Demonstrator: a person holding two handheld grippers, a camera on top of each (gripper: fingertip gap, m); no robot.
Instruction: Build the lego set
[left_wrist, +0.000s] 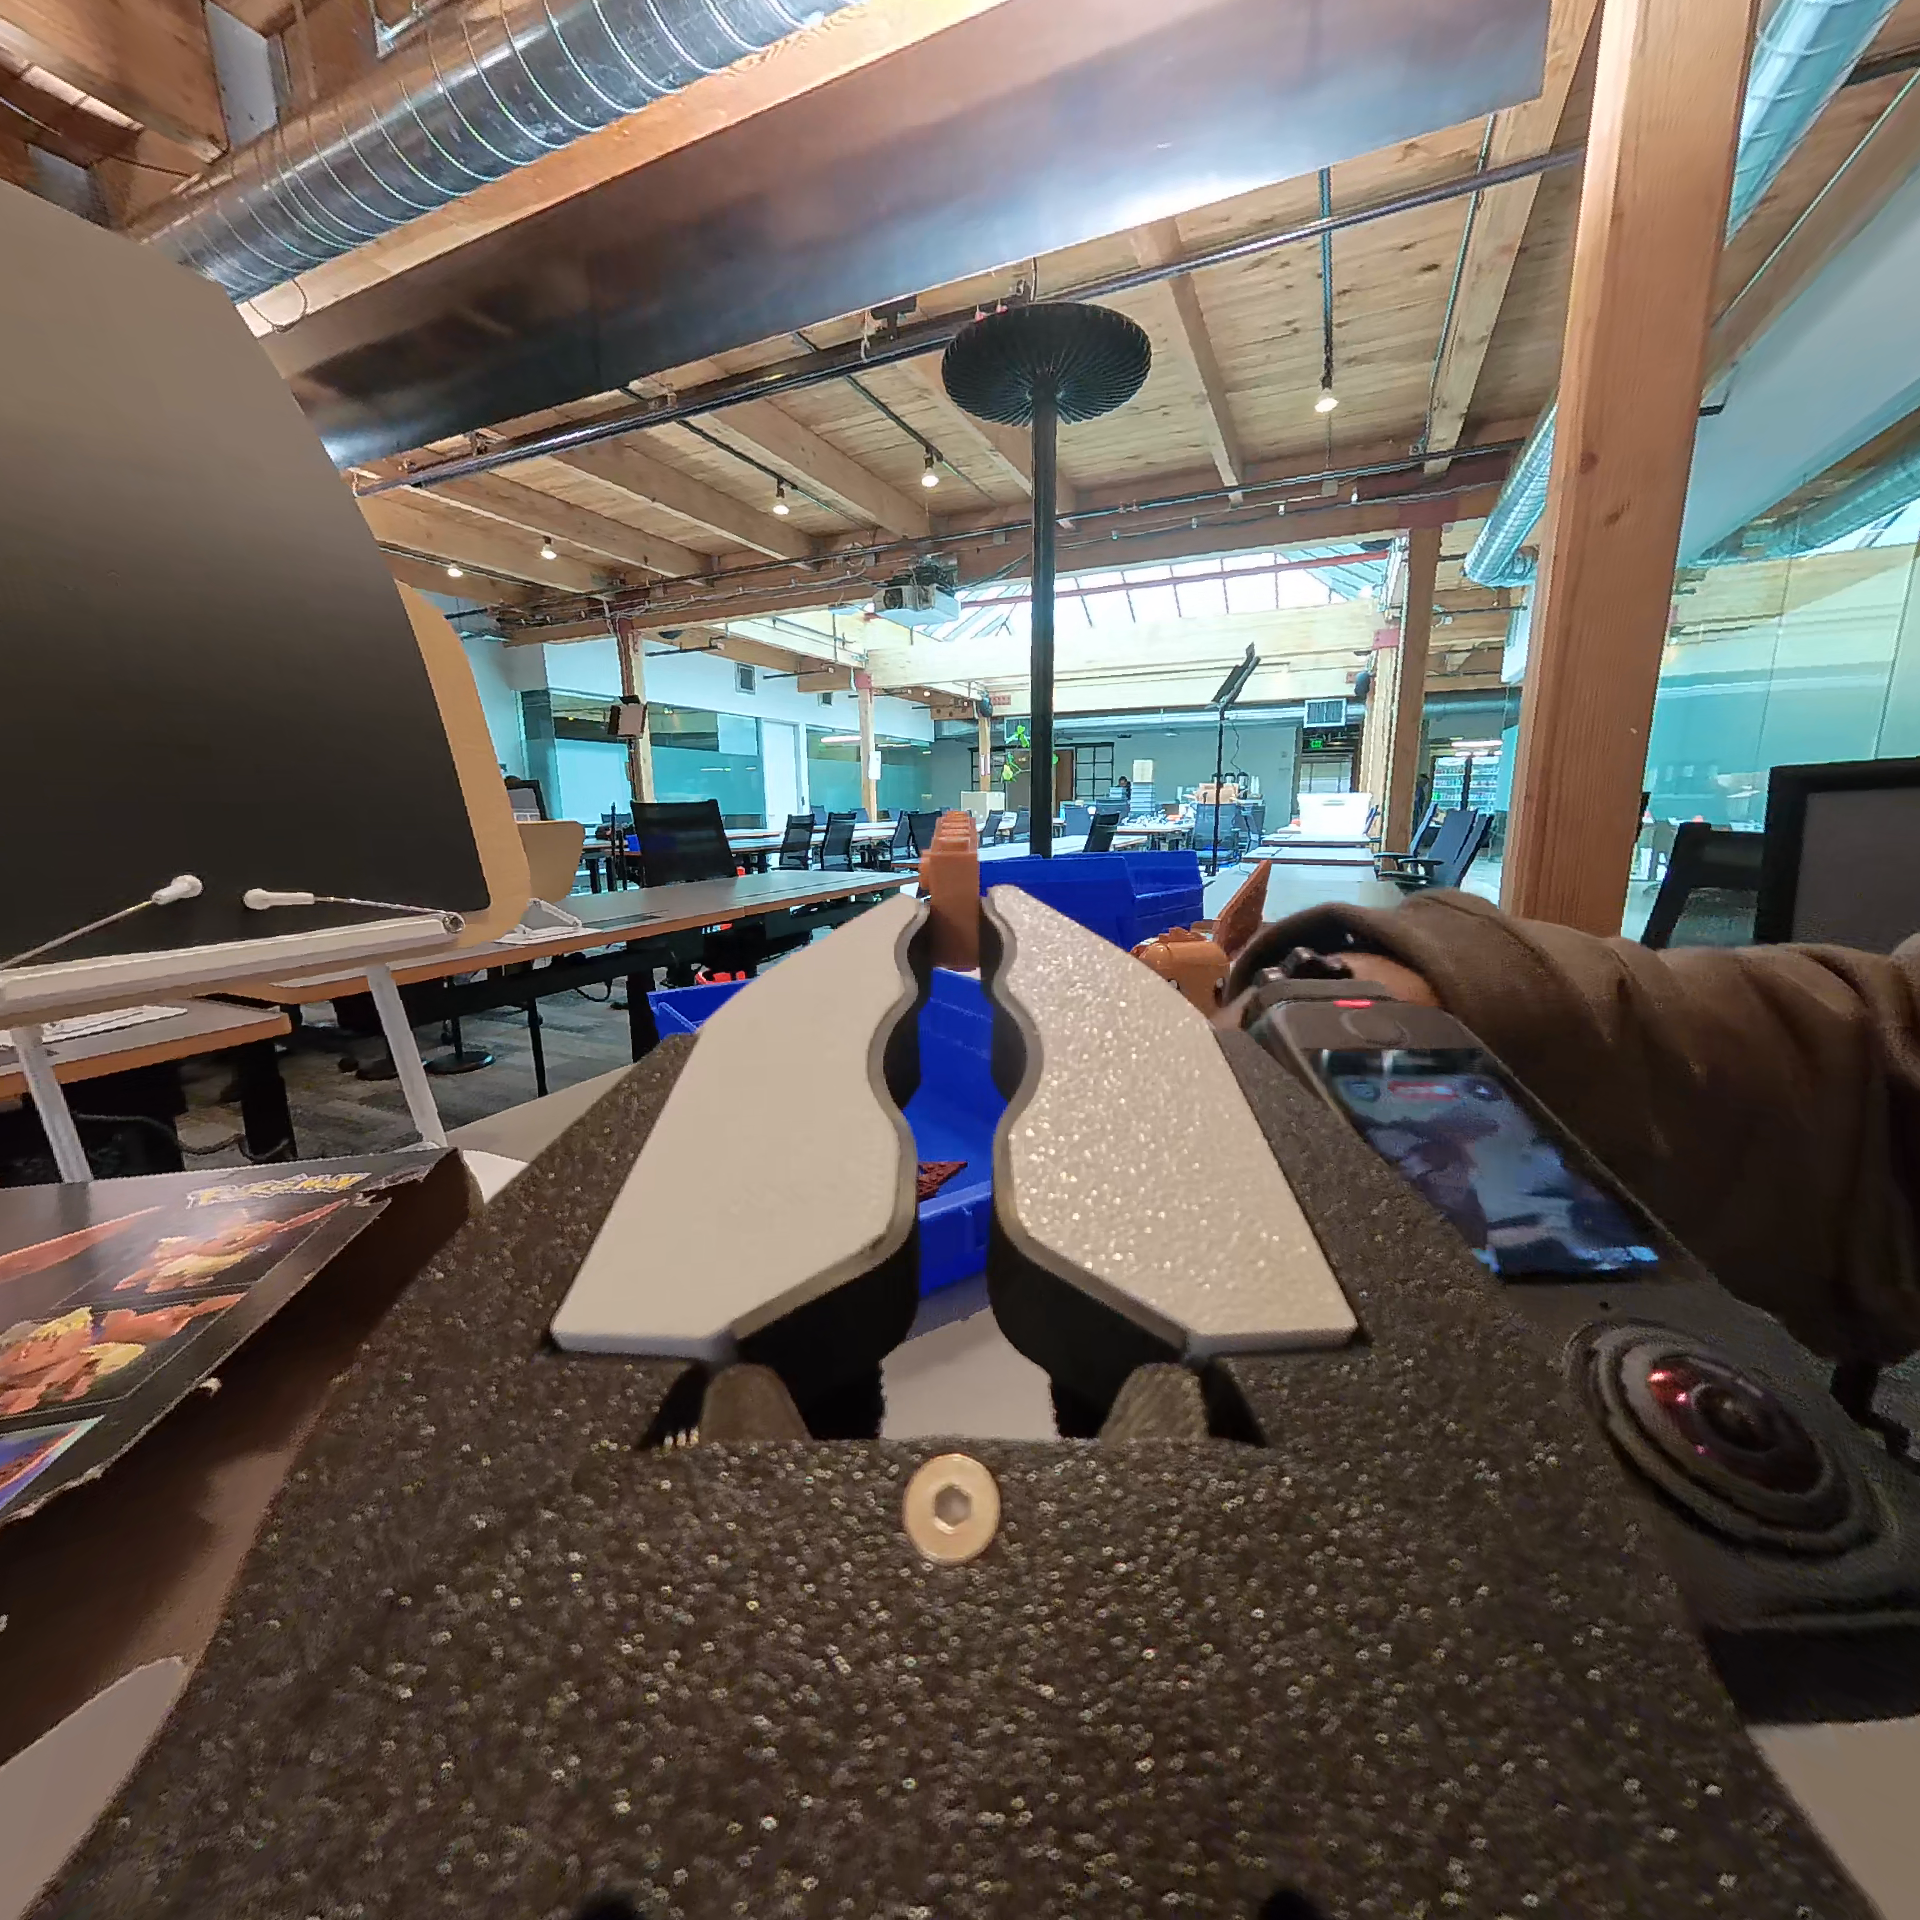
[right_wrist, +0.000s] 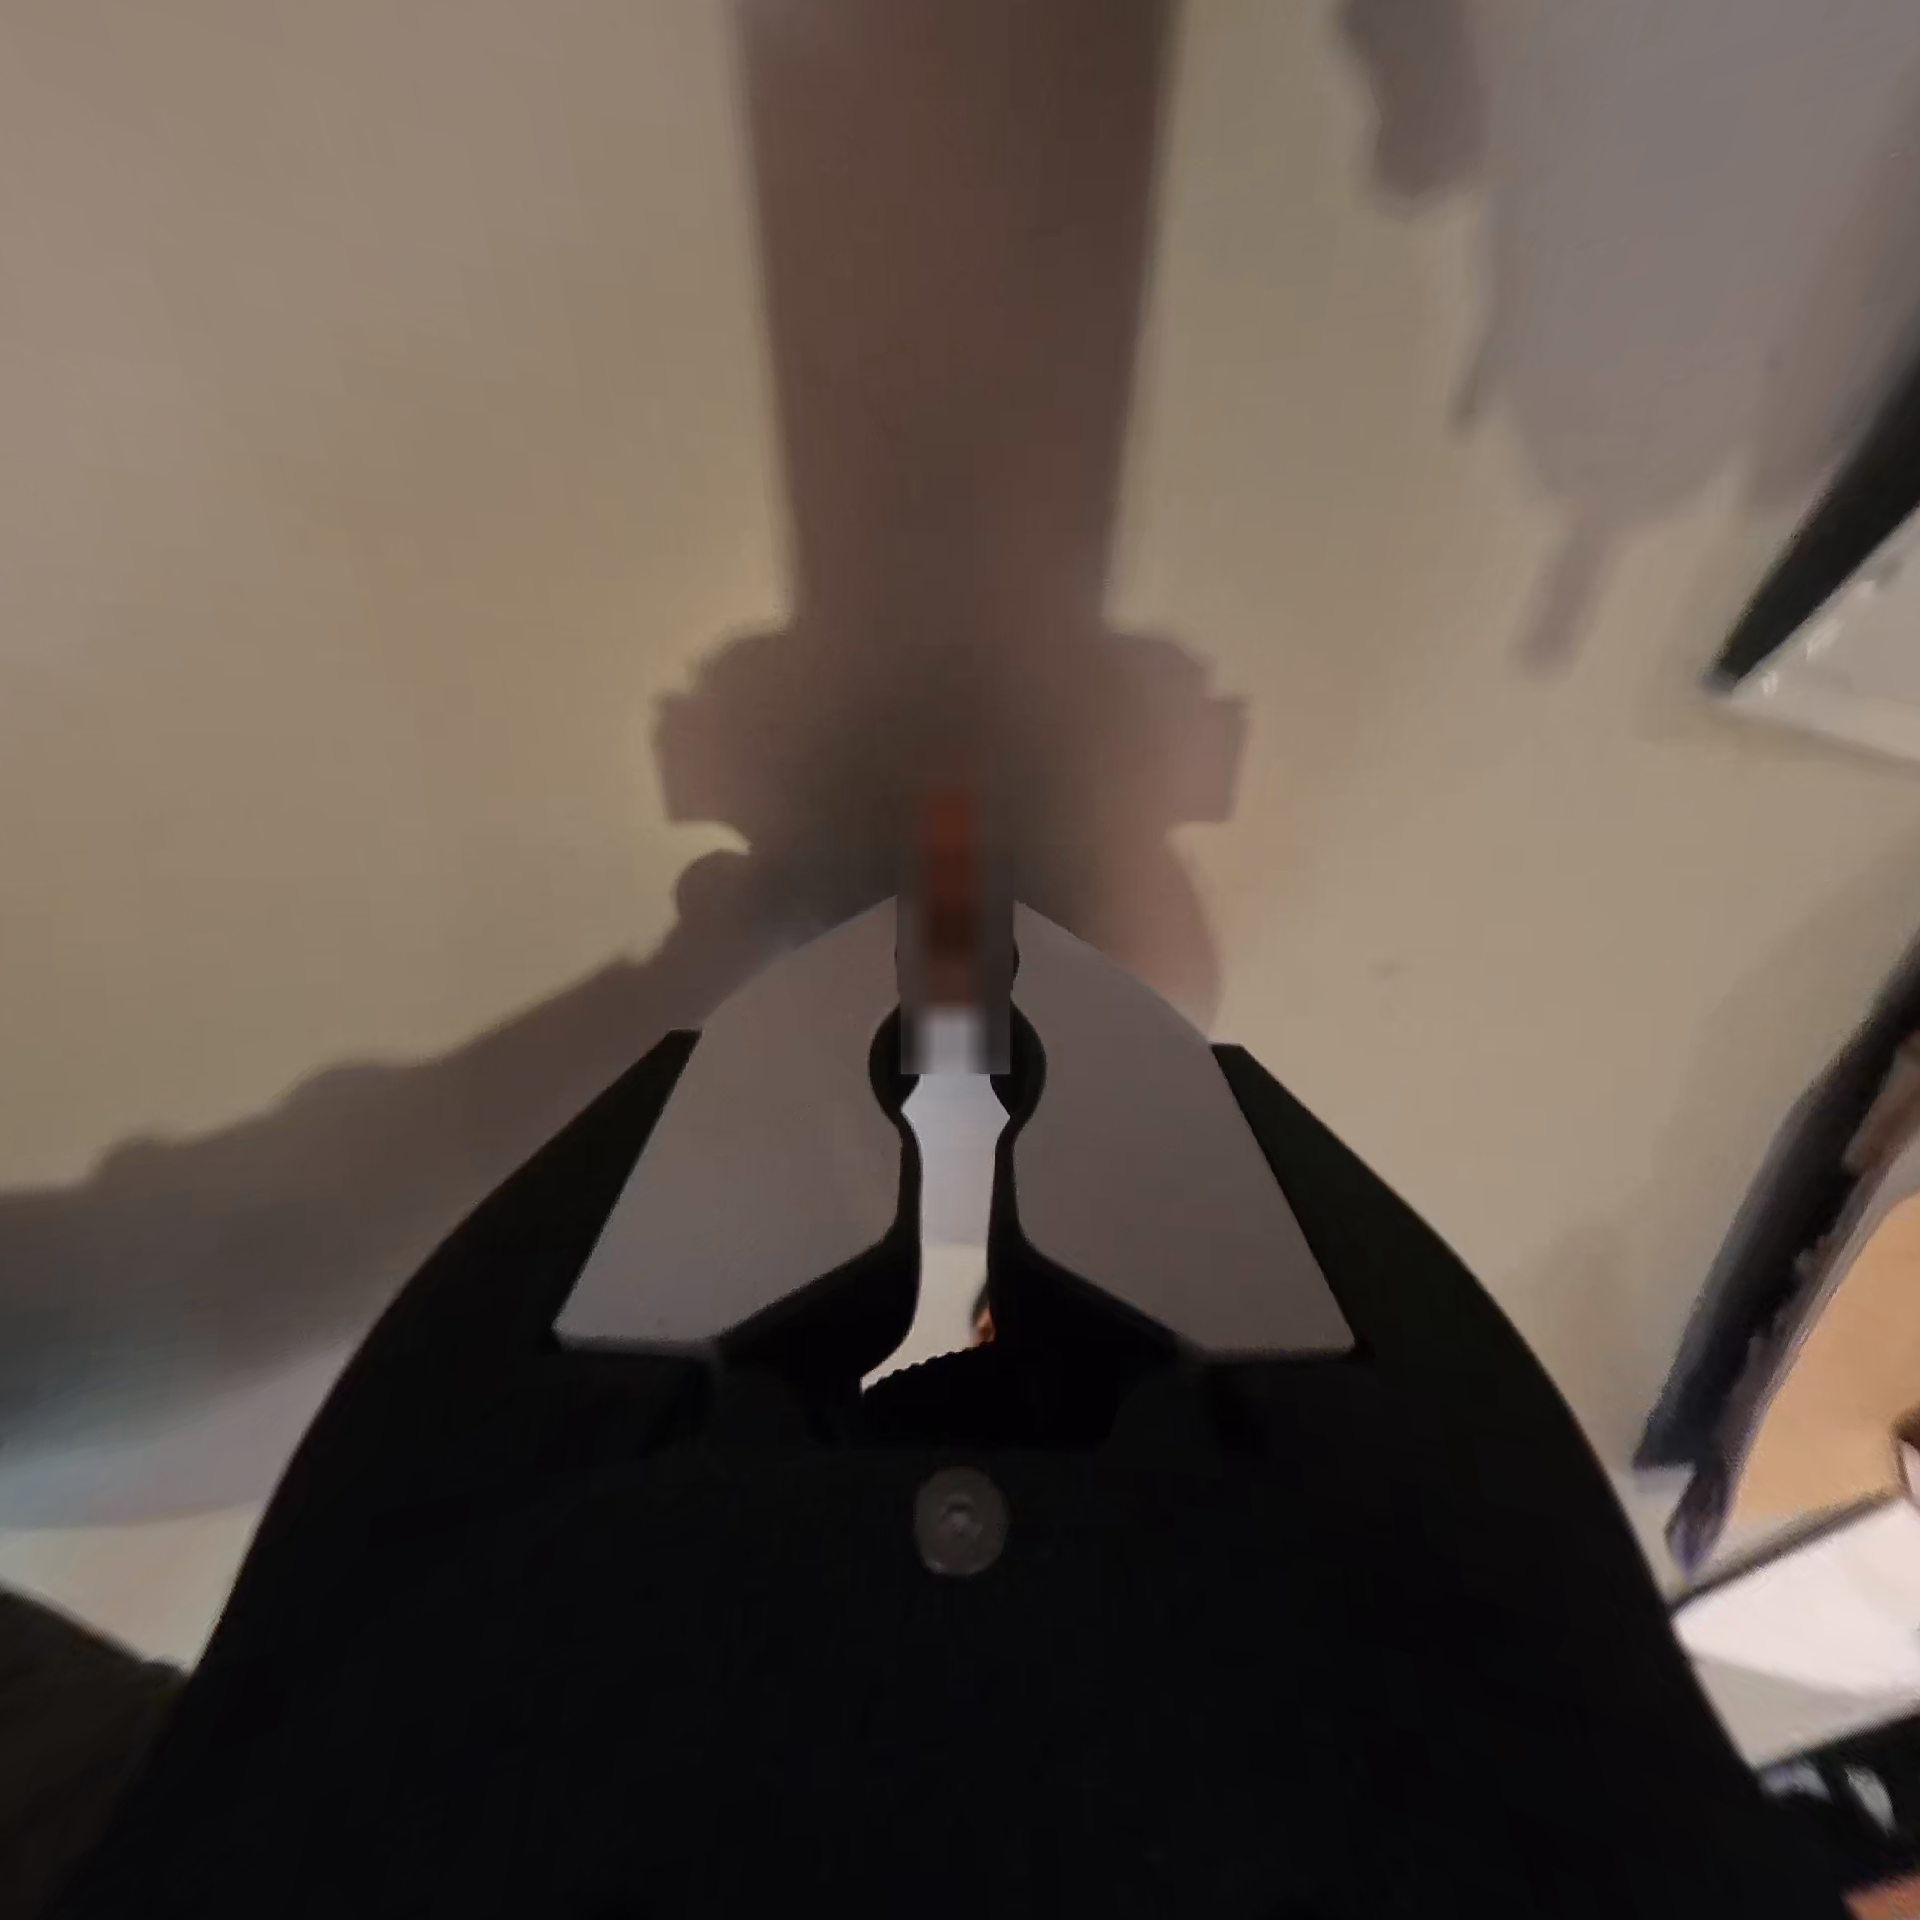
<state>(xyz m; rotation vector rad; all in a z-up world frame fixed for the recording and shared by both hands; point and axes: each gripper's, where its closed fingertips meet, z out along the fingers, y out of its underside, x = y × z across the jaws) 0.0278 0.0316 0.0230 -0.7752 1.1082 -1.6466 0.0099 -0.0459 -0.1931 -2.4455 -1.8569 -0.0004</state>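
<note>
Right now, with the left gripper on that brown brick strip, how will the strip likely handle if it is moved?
The brown brick strip looks like rigid plastic, so probably stiff and light. The left gripper grips only its near end, so it may pivot. Studded joints suggest it could snap apart if knocked.

My left wrist camera sits low behind its fingers (left_wrist: 790, 1091), facing level across the bench (left_wrist: 997, 1382) into an open office; my right wrist camera looks steeply down, close on a blurred pale surface (right_wrist: 364, 520); I see no shared part
</note>
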